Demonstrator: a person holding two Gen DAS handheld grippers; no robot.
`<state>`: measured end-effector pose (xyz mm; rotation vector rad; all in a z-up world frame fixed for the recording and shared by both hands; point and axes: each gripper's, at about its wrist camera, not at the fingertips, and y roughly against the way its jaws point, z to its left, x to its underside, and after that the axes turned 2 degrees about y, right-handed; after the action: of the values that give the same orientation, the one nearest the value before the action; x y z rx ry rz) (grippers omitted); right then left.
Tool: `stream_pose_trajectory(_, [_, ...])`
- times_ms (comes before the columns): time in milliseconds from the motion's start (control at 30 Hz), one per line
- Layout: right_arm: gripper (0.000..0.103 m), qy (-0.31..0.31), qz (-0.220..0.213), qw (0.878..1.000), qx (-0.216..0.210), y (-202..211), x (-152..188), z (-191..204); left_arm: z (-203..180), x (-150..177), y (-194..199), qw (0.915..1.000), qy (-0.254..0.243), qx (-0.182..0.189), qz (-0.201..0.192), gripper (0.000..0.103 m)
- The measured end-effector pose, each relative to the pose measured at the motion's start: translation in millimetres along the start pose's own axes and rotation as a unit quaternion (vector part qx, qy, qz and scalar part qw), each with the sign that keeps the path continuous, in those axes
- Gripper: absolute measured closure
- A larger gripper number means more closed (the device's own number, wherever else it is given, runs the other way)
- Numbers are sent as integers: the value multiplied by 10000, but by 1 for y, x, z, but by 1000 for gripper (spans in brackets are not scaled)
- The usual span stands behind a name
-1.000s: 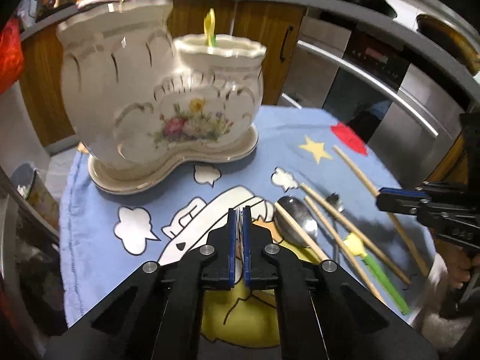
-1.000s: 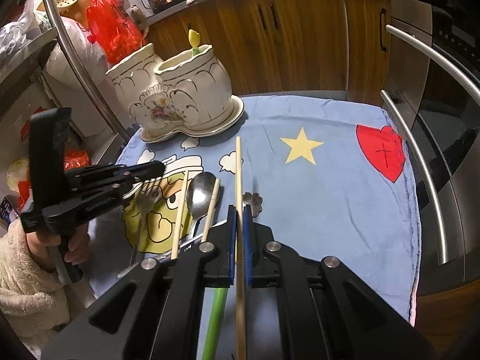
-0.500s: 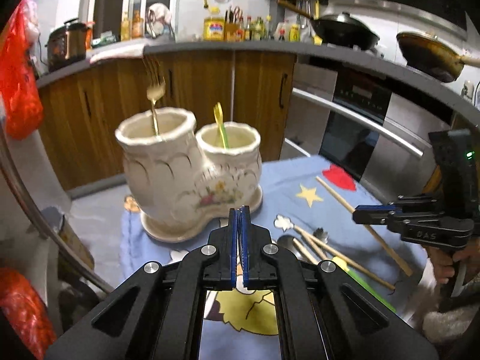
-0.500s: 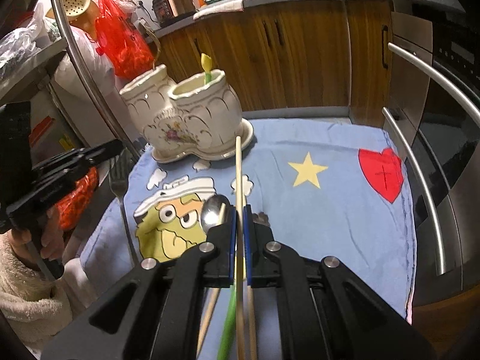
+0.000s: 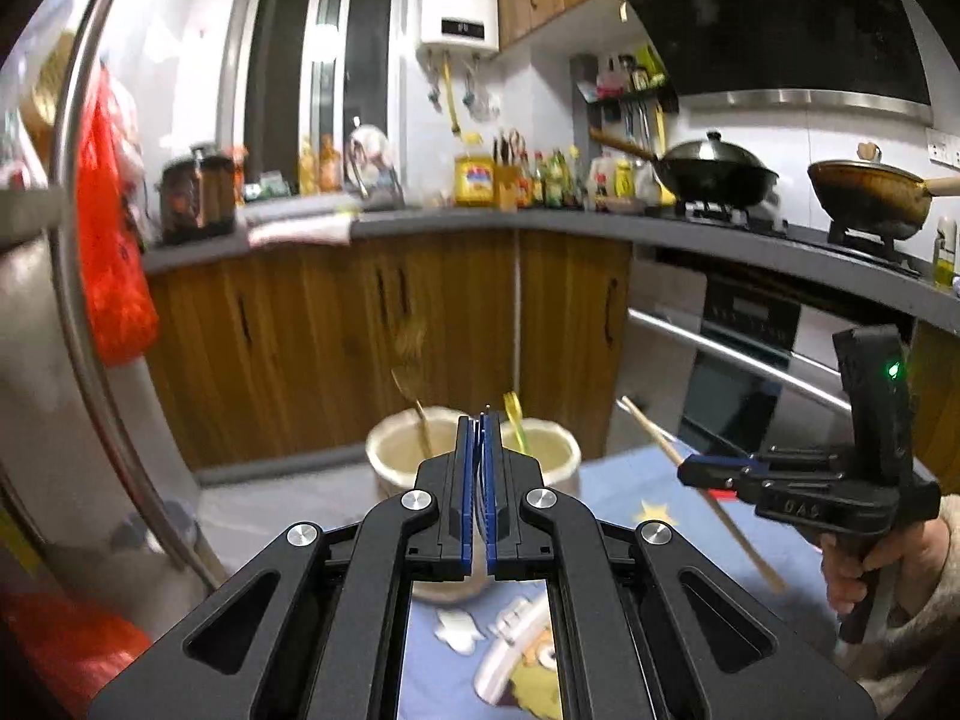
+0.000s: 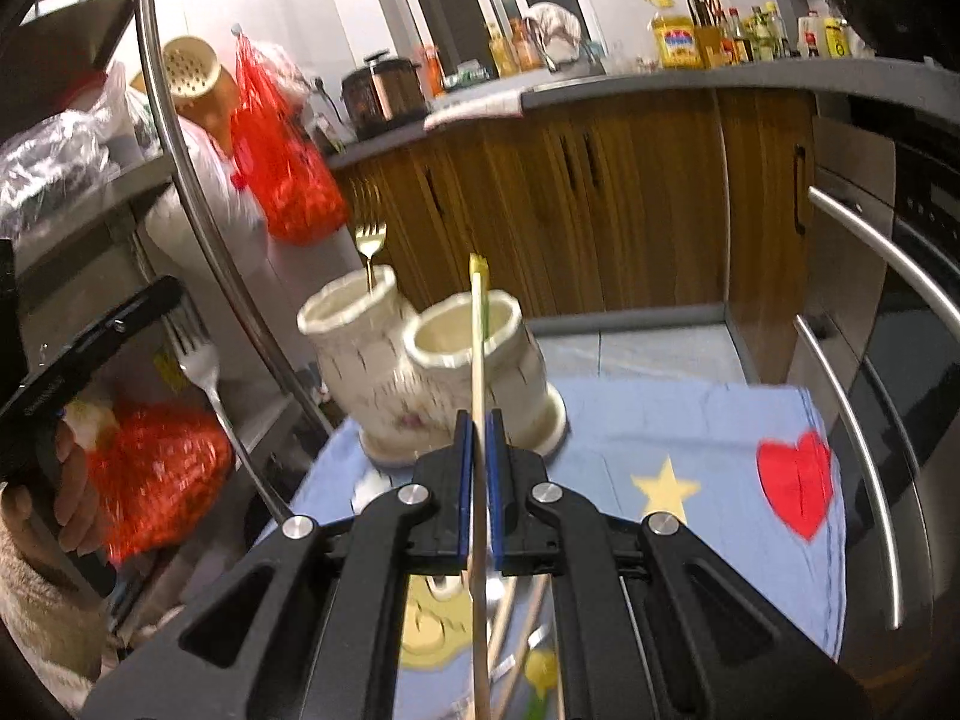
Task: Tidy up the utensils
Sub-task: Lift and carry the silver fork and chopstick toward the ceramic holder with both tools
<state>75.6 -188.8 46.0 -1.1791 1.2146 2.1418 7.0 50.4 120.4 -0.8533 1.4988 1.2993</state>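
The right gripper (image 6: 478, 468) has its jaws closed on a wooden chopstick (image 6: 478, 360), which points toward the far ceramic utensil holder (image 6: 432, 360) on the blue cartoon cloth (image 6: 690, 438). The left gripper (image 5: 478, 468) has its jaws closed on a silver fork (image 6: 204, 366), held at the left of the holder. A gold fork (image 6: 369, 246) stands in the holder's left compartment, and a yellow utensil (image 5: 514, 420) in the right one.

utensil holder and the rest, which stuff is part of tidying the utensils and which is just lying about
Part of the job:
- ceramic utensil holder, gold fork in it
- chopstick in right gripper
- silver fork in left gripper
- loose chopsticks on the cloth

Just lying about:
- red bag
- wok
- oil bottle
- rice cooker
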Motion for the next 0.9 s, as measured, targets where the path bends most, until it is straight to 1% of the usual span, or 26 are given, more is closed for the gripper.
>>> stream_pose_trajectory(100, [98,-53,-123,9998,-117,-11,-19,2,1,-20,3,9998,-76,-92,-137,99])
stream_pose_trajectory(167, [98,-102,-195,9995,-223,-20,-34,5,5,-35,1,9998,-33,-84,-182,99])
stream_pose_trajectory(267, [98,-134,-349,9989,-275,-31,-52,7,12,-56,0,9992,-66,-212,-319,99])
stream_pose_trajectory(500, [98,-320,-810,9961,-163,-65,-98,3,36,-97,-16,9960,-40,-693,-557,99])
stream_pose_trajectory(567, [98,-386,-888,9952,-140,-74,-106,1,46,-106,-25,9952,-11,-810,-547,99])
stream_pose_trajectory(700, [98,-587,-1083,9924,-43,-95,-119,-6,56,-111,-48,9942,2,-999,-400,99])
stream_pose_trajectory(833, [98,-595,-1256,9902,161,-113,-123,-11,61,-101,-68,9939,-10,-1076,-252,99])
stream_pose_trajectory(900, [98,-582,-1275,9897,284,-122,-121,-13,62,-94,-76,9938,-27,-1097,-197,99])
